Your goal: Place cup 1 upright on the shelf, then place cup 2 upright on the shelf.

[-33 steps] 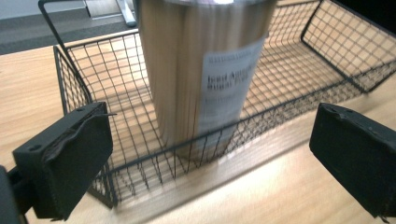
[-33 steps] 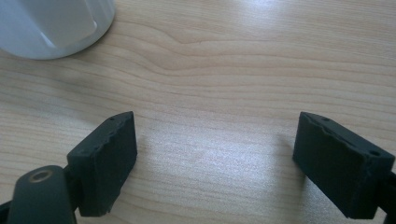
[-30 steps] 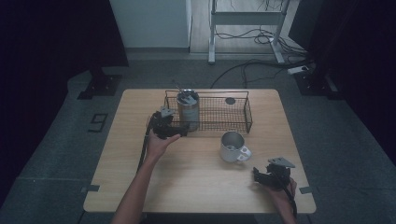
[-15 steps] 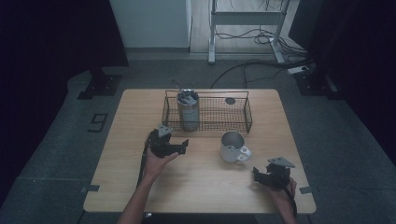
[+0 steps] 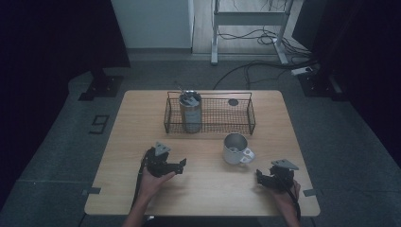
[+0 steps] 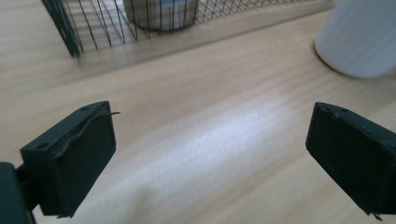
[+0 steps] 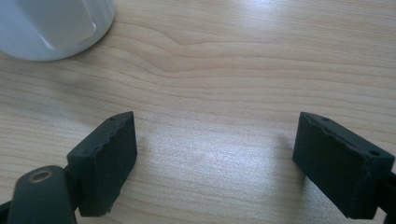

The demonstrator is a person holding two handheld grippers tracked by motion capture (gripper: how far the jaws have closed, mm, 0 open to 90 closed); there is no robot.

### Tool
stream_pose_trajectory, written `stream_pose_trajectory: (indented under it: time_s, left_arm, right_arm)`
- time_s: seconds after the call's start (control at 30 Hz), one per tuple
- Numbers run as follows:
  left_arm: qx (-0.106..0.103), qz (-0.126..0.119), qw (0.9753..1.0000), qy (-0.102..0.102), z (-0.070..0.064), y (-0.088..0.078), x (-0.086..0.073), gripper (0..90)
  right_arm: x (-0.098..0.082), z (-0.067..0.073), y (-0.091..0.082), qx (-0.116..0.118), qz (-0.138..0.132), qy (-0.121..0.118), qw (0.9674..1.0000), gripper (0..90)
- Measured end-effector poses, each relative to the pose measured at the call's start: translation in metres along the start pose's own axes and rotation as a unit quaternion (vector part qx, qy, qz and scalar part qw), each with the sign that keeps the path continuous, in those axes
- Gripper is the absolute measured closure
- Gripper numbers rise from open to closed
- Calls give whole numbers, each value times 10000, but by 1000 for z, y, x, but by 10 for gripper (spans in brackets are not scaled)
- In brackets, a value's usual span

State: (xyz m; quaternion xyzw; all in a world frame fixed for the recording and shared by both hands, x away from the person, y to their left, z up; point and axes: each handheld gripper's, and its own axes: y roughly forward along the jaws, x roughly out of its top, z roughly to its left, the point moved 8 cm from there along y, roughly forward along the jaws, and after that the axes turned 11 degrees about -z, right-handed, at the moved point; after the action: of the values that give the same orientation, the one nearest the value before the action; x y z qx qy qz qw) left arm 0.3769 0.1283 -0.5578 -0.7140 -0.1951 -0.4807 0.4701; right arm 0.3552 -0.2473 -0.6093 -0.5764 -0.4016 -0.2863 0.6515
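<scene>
My left gripper (image 5: 179,164) sits low over the table's near left part, its jaws wide apart with bare wood between them (image 6: 210,158). My right gripper (image 5: 261,177) rests near the front right edge, open as well, with nothing between its fingers (image 7: 215,158). A white mug (image 5: 235,148) stands between the two grippers, a little farther back; it shows at the upper right of the left gripper view (image 6: 359,37) and the upper left of the right gripper view (image 7: 51,25). A steel tumbler (image 5: 190,109) with a utensil in it stands in the wire basket (image 5: 250,113).
The black wire basket (image 6: 93,23) lies across the table's far middle, with a small dark round thing (image 5: 233,102) inside at the right. The wooden table (image 5: 203,189) has open surface in front of the basket. Cables and a desk frame lie on the floor beyond.
My left gripper has drawn back from the tumbler at the basket toward the near edge and sunk lower. The right gripper and the mug have kept still.
</scene>
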Motion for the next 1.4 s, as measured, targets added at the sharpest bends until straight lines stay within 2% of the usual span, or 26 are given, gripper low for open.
stream_pose_trajectory:
  time_s: [0.23, 0.33, 0.4, 0.53, 0.73, 0.8, 1.03, 1.27, 1.37, 1.4]
  left_arm:
    - [-53, 65, 10000, -13, 1, -14, -18, 17]
    - [-10, 135, 9999, 54, 4, -15, -25, 17]
    - [-7, 133, 9999, 14, 6, -16, -28, 17]
    - [15, 203, 9998, 24, 10, -15, -32, 24]
    - [136, 115, 9998, 23, 15, -18, -32, 29]
    - [222, 95, 9997, 68, 16, -20, -34, 34]
    - [312, 105, 9993, 170, 15, -17, -42, 62]
    - [242, 55, 9996, 161, 12, -18, -41, 63]
    - [110, 10, 9999, 31, 11, -20, -39, 62]
    - [123, -13, 9999, 40, 11, -21, -39, 62]
  right_arm:
    - [0, 0, 0, 0, 1, 1, 10000, 131]
    - [0, 0, 0, -5, 0, 4, 10000, 130]
    - [0, 0, 1, -16, -7, 9, 10000, 128]
    - [0, 0, 1, -38, 16, 27, 10000, 113]
    - [4, -1, 3, -166, 54, 91, 9998, 112]
    - [6, 1, 1, -152, -4, 99, 9998, 113]
    - [16, 5, -12, -97, -179, 70, 9998, 112]
    - [33, 21, -30, 89, -484, 21, 9988, 114]
    - [39, 28, -34, 193, -562, 29, 9982, 114]
    - [41, 30, -35, 218, -599, 28, 9980, 114]
